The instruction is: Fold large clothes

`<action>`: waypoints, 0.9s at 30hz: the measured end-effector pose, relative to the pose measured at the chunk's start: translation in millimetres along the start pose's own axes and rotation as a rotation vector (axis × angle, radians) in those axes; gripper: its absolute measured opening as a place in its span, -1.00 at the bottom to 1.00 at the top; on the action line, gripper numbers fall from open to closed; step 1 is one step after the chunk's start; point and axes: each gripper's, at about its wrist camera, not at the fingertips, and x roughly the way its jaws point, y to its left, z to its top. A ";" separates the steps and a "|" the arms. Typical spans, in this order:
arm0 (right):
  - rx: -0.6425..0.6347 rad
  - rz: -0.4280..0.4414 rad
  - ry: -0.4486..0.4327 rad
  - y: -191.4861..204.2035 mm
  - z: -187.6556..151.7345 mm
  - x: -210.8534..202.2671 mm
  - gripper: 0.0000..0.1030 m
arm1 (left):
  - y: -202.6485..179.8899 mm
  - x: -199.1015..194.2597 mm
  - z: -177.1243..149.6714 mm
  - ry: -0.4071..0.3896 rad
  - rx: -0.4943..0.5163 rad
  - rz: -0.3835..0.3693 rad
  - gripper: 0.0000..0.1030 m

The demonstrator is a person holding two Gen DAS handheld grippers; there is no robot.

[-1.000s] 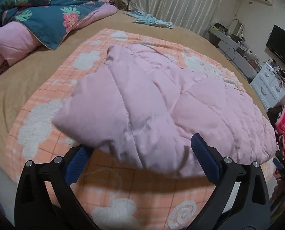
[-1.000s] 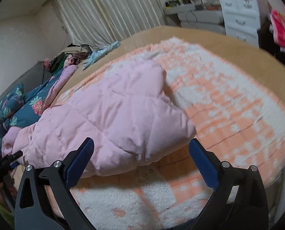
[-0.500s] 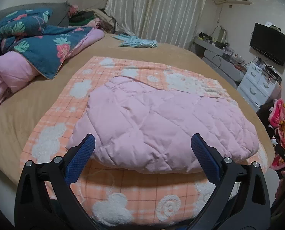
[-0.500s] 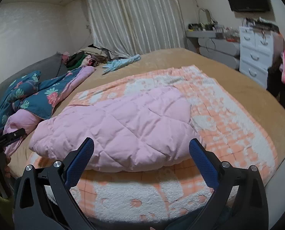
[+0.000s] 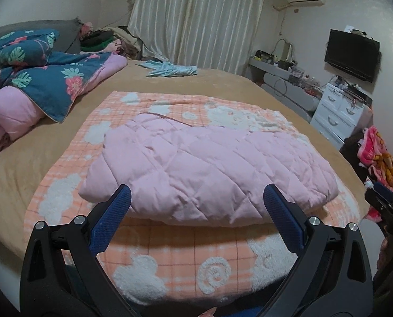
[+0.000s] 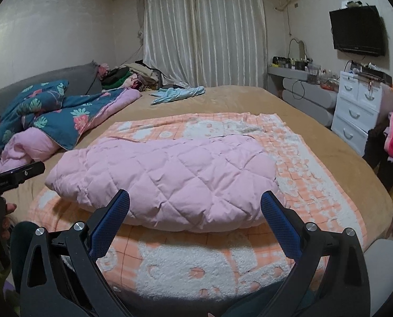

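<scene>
A pink quilted padded garment (image 5: 204, 169) (image 6: 167, 177) lies folded into a thick bundle on an orange-and-white checked blanket (image 5: 196, 259) (image 6: 201, 266) on the bed. My left gripper (image 5: 196, 198) is open, held back from the garment's near edge, nothing between its blue pads. My right gripper (image 6: 195, 198) is open too, just short of the same near edge, with nothing in it. Part of the other gripper shows at the right edge of the left wrist view and at the left edge of the right wrist view.
A floral blue-and-pink duvet (image 5: 45, 79) is heaped at the left of the tan bed (image 5: 223, 84). A light-blue garment (image 6: 178, 93) lies at the far side. White drawers (image 6: 360, 105), a shelf and a wall television (image 6: 357, 30) stand to the right.
Both grippers have drawn back and lifted away from the pink garment, which now sits flat and folded on the blanket. More of the room has come into view.
</scene>
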 end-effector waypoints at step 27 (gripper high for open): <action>-0.046 0.094 0.081 53.6 -32.5 25.1 0.92 | -7.1 11.5 -32.7 0.068 0.023 0.004 0.82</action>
